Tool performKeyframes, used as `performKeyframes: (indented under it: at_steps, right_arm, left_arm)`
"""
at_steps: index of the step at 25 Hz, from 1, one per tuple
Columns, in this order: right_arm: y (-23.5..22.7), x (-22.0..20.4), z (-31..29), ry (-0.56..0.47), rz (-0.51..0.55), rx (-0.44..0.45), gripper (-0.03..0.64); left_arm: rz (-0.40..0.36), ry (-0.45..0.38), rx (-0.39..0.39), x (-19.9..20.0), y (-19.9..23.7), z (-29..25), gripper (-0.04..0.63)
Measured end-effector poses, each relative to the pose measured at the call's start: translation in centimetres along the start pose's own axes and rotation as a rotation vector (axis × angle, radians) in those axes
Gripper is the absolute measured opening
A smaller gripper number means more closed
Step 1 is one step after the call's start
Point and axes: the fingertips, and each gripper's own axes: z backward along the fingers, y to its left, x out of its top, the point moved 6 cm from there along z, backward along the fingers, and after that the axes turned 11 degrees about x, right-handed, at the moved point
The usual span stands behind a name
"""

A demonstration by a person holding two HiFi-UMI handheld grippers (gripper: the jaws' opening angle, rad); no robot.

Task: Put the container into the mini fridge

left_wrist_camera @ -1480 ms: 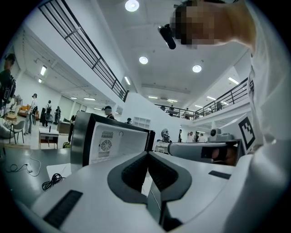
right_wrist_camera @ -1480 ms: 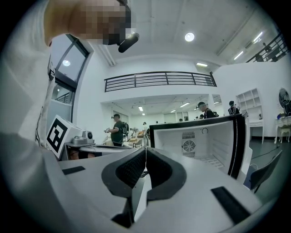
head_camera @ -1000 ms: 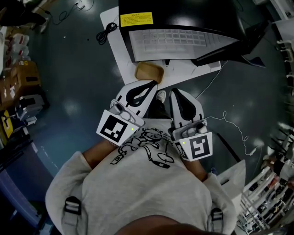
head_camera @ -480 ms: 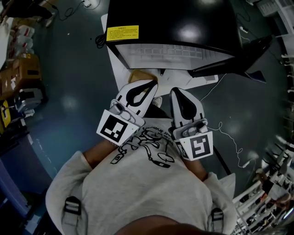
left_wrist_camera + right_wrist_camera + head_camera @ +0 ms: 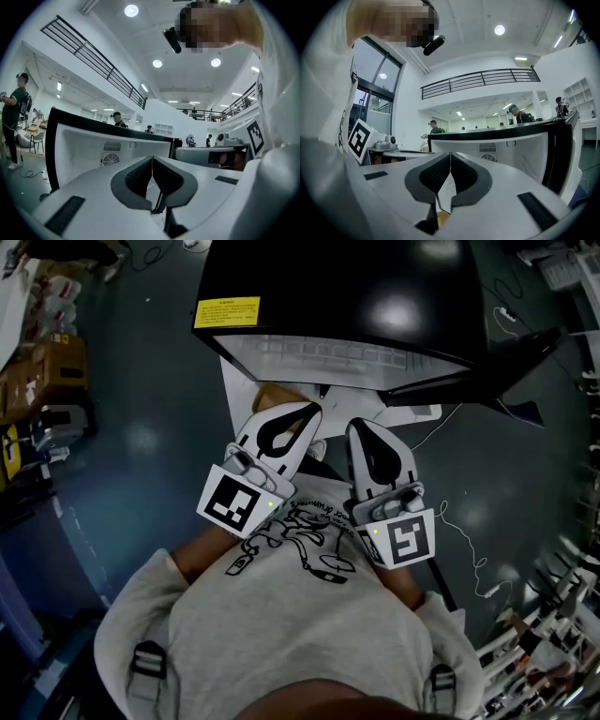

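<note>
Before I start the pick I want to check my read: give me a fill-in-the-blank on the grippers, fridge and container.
1. The jaws of the left gripper and the right gripper are both ____.
2. The door of the mini fridge stands ____.
3. The tan container is held by ____ gripper.
Missing words: shut; open; neither.

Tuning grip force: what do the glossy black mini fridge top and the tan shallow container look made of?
Black mini fridge top: smooth gloss, probably painted metal or plastic; sharp light reflections on it. Tan container: matte, perhaps paper pulp or wood fibre; no glints, though mostly hidden, so unsure.
</note>
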Motion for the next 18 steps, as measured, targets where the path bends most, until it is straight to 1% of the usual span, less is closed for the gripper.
performKeyframes:
  at_steps: [8,13,18]
  right_arm:
    - [-0.6,-0.4,-0.2,0.012,-0.01,0.016,0.028]
    - [-0.3,-0.6,-1.4,0.026,-0.004,-0.006,0.028]
    - [-0.5,-1.5,-2.7,0.037,-0.019,-0.02,0.028]
  left_arm:
    - [-0.007,0.023,0.019,-0.8,0.0,-0.4,0.018]
    - [-0.003,0.048,0.009,-1.5,1.4,-0.3,0.018]
    - [0.002,0.063,-0.007,-2.0,3.3,-0.4,0.018]
